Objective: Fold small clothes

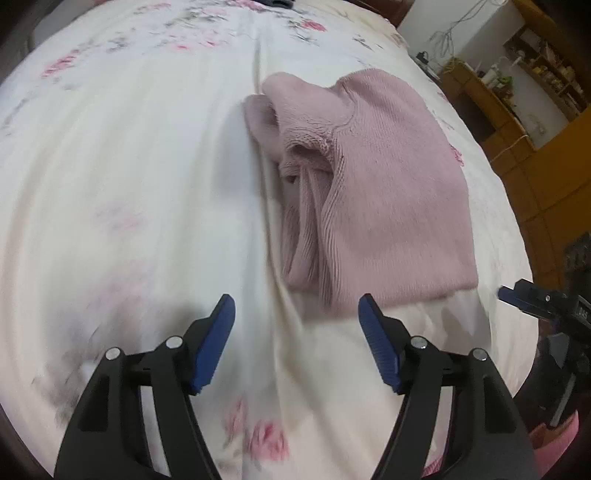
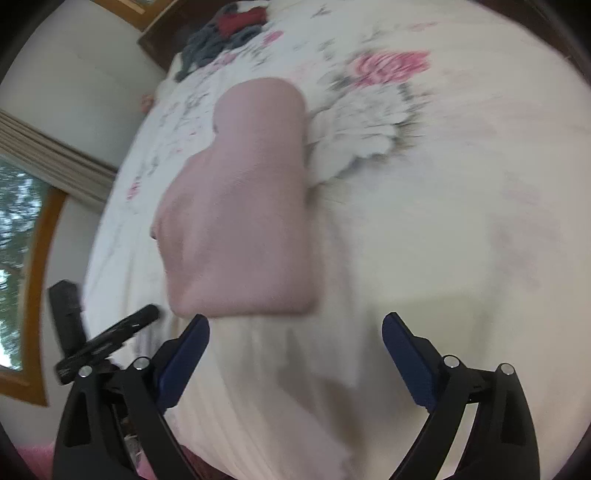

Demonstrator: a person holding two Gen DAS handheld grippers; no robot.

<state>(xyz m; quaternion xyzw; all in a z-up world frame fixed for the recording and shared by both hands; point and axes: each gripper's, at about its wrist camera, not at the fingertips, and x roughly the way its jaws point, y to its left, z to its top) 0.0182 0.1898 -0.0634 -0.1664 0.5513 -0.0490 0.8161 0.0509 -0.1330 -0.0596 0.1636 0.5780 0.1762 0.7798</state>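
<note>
Underneath both grippers spreads a bed covered by a white floral bedsheet (image 1: 129, 177), printed with pink roses and grey leaves and creased in a long ridge running away from the left gripper (image 1: 297, 317). Off to that gripper's right stands wooden shelving (image 1: 517, 99) against a white wall, its contents too small to tell. To the right gripper's (image 2: 295, 328) left, a wood-framed window (image 2: 22, 236) shows under a pleated blind.

Farther ahead of the right gripper, at the bed's far edge, lies a heap of grey and red clothes (image 2: 225, 29), well apart from the work.

Just ahead of both grippers, and touching neither, rests the pink knit sweater (image 1: 388, 192), folded into a rounded, ribbed block with a bunched sleeve and cuff tucked along its left side. Nothing lies between it and the fingers.

Each gripper has black arms and blue ridged pads (image 1: 218, 339), spread wide with nothing between them.
</note>
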